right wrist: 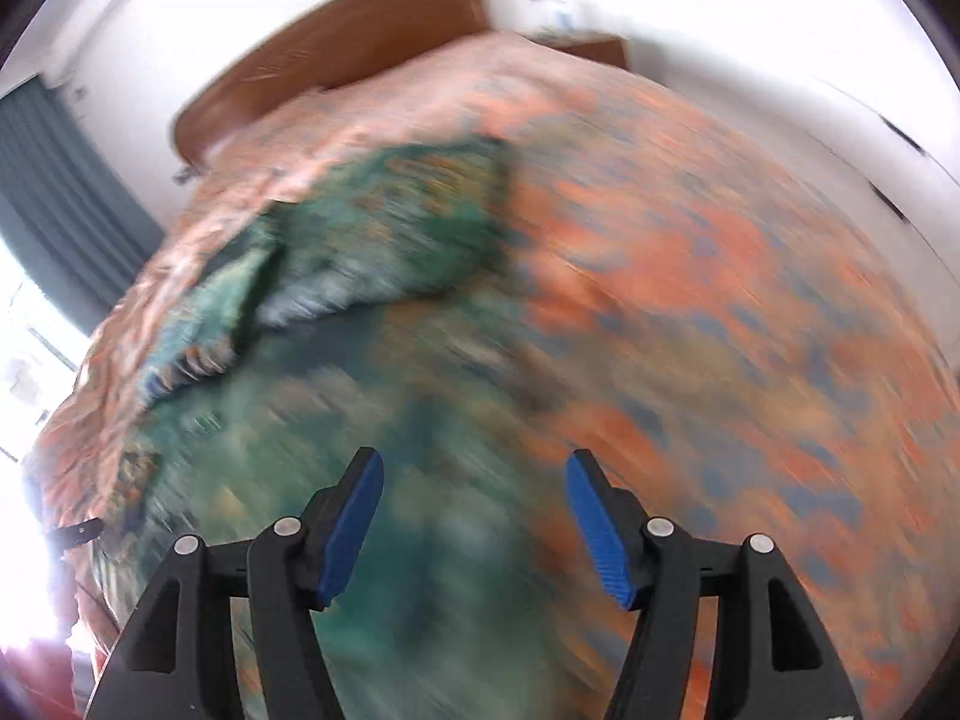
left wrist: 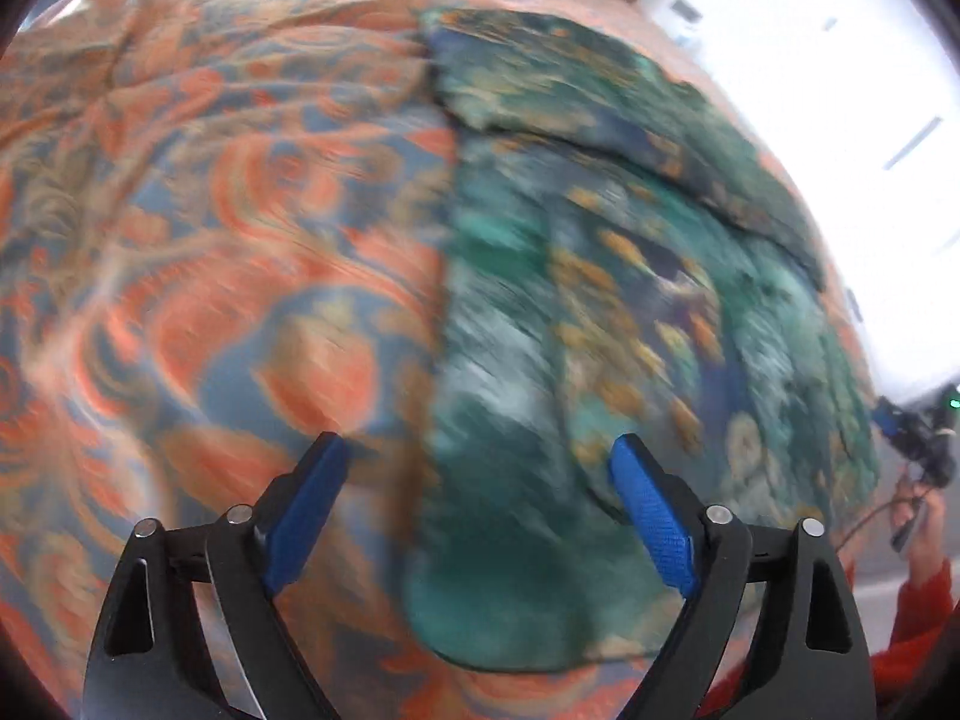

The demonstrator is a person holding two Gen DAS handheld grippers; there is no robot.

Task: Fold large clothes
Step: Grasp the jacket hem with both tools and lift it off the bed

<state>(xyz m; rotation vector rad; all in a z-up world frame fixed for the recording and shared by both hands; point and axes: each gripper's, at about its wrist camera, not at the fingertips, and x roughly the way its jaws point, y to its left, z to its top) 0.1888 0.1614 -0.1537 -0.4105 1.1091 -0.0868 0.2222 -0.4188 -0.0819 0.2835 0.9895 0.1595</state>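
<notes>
On the bed's orange-and-blue patterned bedspread (left wrist: 210, 210) lies your soft teal floral garment (left wrist: 600, 312), partly folded. It looks light, limp, likely slippery: pinch a hem corner. Your left tongs (left wrist: 477, 450) and right tongs (right wrist: 474, 468) gape, holding nothing.

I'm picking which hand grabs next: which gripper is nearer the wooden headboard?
Hard to call, likely neither. The brown wooden headboard lies far beyond the open right gripper; the open left gripper glimpses it past the green patterned garment.
</notes>
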